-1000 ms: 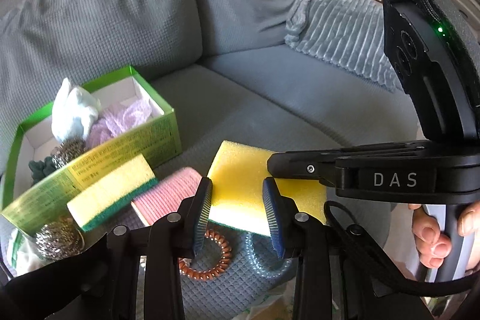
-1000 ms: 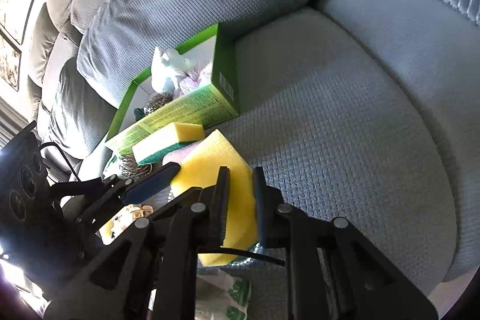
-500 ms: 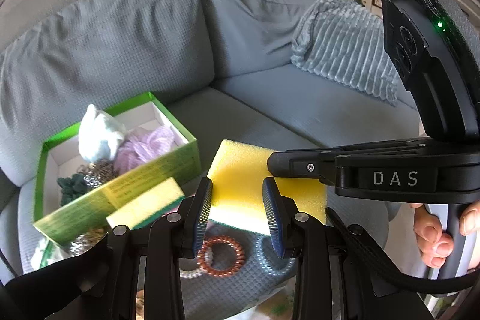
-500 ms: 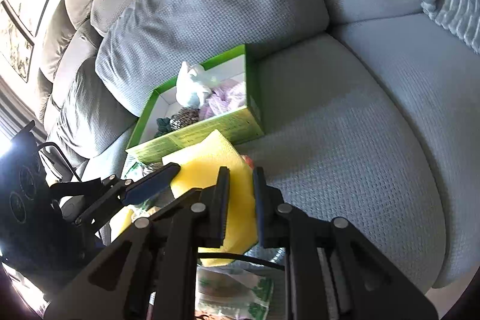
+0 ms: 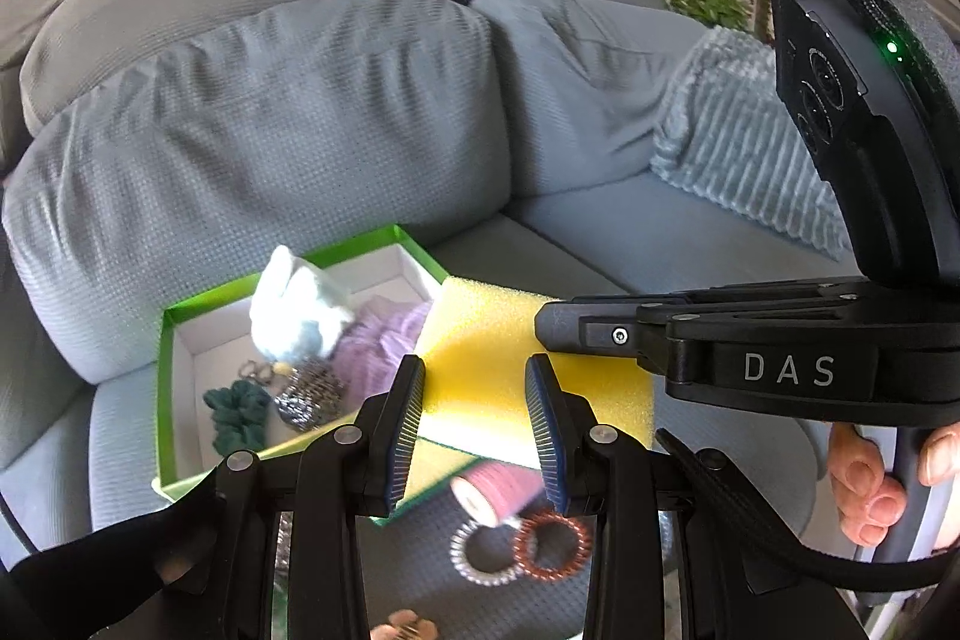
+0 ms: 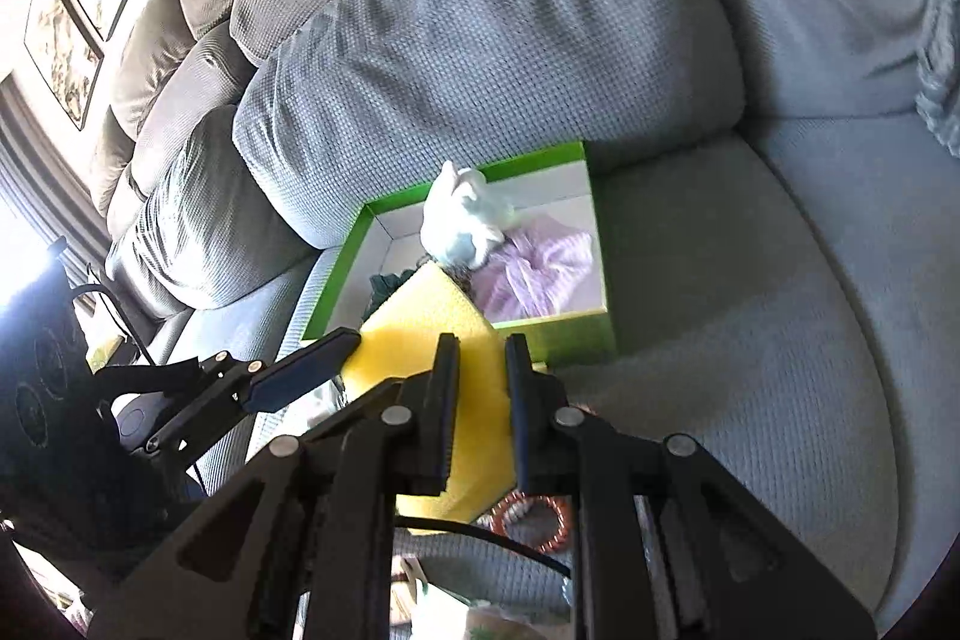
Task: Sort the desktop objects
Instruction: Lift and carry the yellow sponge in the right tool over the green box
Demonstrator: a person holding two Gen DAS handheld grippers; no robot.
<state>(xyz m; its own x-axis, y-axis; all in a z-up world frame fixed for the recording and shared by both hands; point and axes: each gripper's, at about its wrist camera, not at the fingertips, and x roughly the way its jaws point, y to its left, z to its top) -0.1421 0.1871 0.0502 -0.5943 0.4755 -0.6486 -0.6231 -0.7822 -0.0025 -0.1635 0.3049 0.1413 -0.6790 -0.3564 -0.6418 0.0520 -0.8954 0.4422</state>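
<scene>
My right gripper (image 6: 483,400) is shut on a yellow sponge (image 6: 420,328), gripping its near right edge and holding it in the air just in front of the green box (image 6: 336,280). From the left wrist the same sponge (image 5: 480,340) hangs beyond my left gripper (image 5: 474,424), whose jaws stand apart with nothing between them. The right gripper (image 5: 552,325) reaches in from the right across the sponge. The box (image 5: 161,400) holds a white cloth (image 5: 294,304), a purple mesh (image 5: 378,346), a green scrunchie (image 5: 237,418) and a steel scourer (image 5: 306,394).
On the sofa seat below lie a yellow-green sponge (image 5: 438,466), a pink sponge (image 5: 498,490), a copper spiral hair tie (image 5: 552,544) and a clear one (image 5: 480,556). Grey cushions stand behind the box. A hand (image 5: 870,496) holds the right gripper's handle.
Both grippers have risen. The yellow sponge has come up off the seat with the right gripper and moved toward the green box, whose inside now shows from above.
</scene>
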